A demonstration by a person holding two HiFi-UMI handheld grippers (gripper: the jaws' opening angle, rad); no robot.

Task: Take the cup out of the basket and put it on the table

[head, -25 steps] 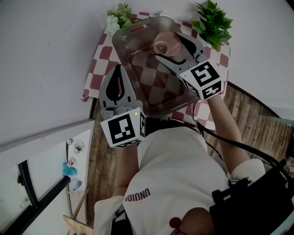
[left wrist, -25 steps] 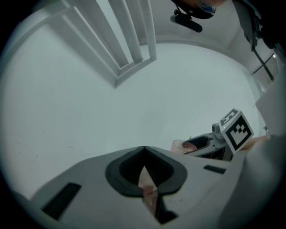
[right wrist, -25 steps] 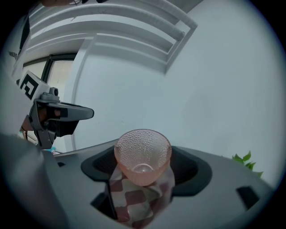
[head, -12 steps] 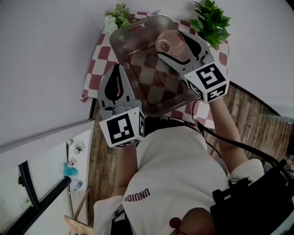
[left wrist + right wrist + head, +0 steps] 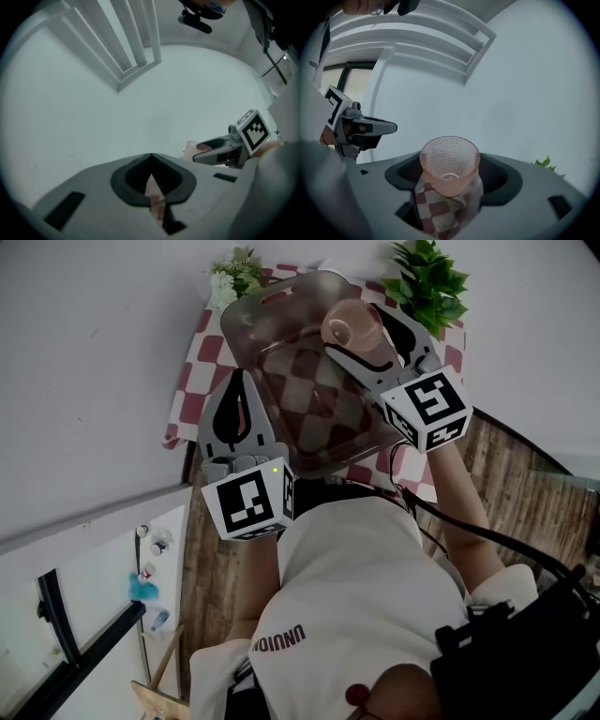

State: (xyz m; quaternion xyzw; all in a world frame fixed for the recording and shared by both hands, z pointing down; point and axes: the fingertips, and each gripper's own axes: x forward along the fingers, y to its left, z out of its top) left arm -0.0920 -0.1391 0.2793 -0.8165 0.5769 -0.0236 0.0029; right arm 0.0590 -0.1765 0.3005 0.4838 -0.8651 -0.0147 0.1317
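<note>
A pink dimpled glass cup [image 5: 351, 326] is held over the far right part of the smoky see-through basket [image 5: 281, 306]. My right gripper [image 5: 356, 332] is shut on it. In the right gripper view the cup [image 5: 450, 169] sits upright between the jaws, its mouth facing the camera, with checkered cloth visible below. My left gripper [image 5: 241, 390] is shut, empty, and beside the basket's left wall. The left gripper view shows its jaws meeting at the tip [image 5: 151, 157], with the cup [image 5: 191, 151] and the right gripper [image 5: 213, 152] off to the right.
The basket stands on a red-and-white checkered cloth [image 5: 200, 381] over a small table. A green leafy plant [image 5: 429, 282] stands at the far right corner and white flowers [image 5: 234, 276] at the far left. A white wall runs along the left, and wooden floor [image 5: 511, 484] lies to the right.
My right gripper has carried the cup a little farther up and to the right over the basket. The left gripper has stayed where it was.
</note>
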